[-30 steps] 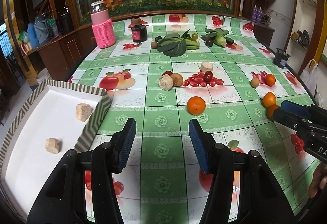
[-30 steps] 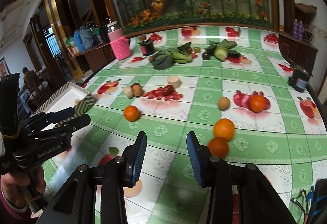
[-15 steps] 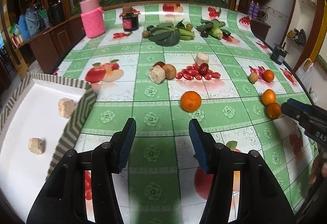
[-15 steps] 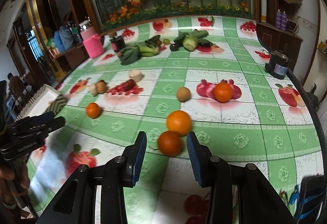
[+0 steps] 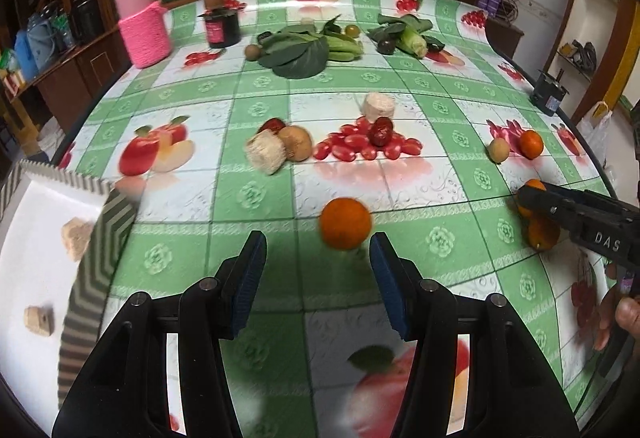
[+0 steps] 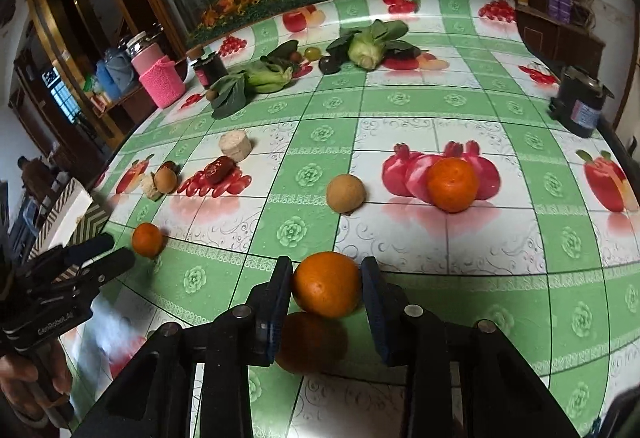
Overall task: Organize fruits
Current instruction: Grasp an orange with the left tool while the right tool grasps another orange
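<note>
Both grippers hover over the fruit-print tablecloth. My right gripper (image 6: 325,270) straddles an orange (image 6: 326,284); its jaws are closing and the pads meet the fruit's two sides. A second orange (image 6: 308,342) lies in shadow under its fingers. My left gripper (image 5: 318,242) is open, and another orange (image 5: 346,224) sits just beyond its fingertips, nearer the right one. The left wrist view shows the right gripper (image 5: 524,198) over two oranges at the right edge. A fourth orange (image 6: 452,184) and a brown round fruit (image 6: 346,194) lie farther back.
A white tray with a striped rim (image 5: 100,238) at the left holds two beige chunks. Mid-table are a red date (image 5: 380,130), a kiwi (image 5: 296,142) and beige rounds. Leafy greens (image 5: 296,54), a pink-sleeved jar (image 5: 144,26) and a dark jar (image 5: 222,26) stand at the back.
Both grippers moved forward and down toward the oranges. The right jaws narrowed around one orange, which was ahead of them before. The left jaws kept the same width.
</note>
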### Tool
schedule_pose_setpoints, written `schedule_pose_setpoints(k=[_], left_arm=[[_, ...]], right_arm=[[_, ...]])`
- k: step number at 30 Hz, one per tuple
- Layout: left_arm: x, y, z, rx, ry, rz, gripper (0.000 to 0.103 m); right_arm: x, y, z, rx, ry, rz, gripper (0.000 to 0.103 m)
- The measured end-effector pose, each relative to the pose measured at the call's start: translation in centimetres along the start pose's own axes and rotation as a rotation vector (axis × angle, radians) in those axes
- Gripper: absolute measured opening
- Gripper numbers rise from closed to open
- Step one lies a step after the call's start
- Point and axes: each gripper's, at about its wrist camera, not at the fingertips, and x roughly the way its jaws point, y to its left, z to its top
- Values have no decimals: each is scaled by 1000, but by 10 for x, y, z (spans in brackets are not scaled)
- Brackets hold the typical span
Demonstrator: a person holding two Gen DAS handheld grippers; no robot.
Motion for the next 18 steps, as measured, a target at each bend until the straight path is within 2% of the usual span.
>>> schedule_pose_setpoints(k=[7,10,12,14,18], left_arm=[[20,-7,9,11,41,-35,54],[25,-6,9,12,44,-52,54],[27,-5,9,11,47,-64,45],[26,-5,9,19,37,-53,30],[25,-1,7,11,32,-52,30]], right_arm=[[-5,1,3,0,-29,27,34],[-14,4,4,9,-64,65,34],[-19,8,5,12,-87,83,34],[-24,14,4,11,-112,111,34],[-25,29,0,-11,-108,135,34]])
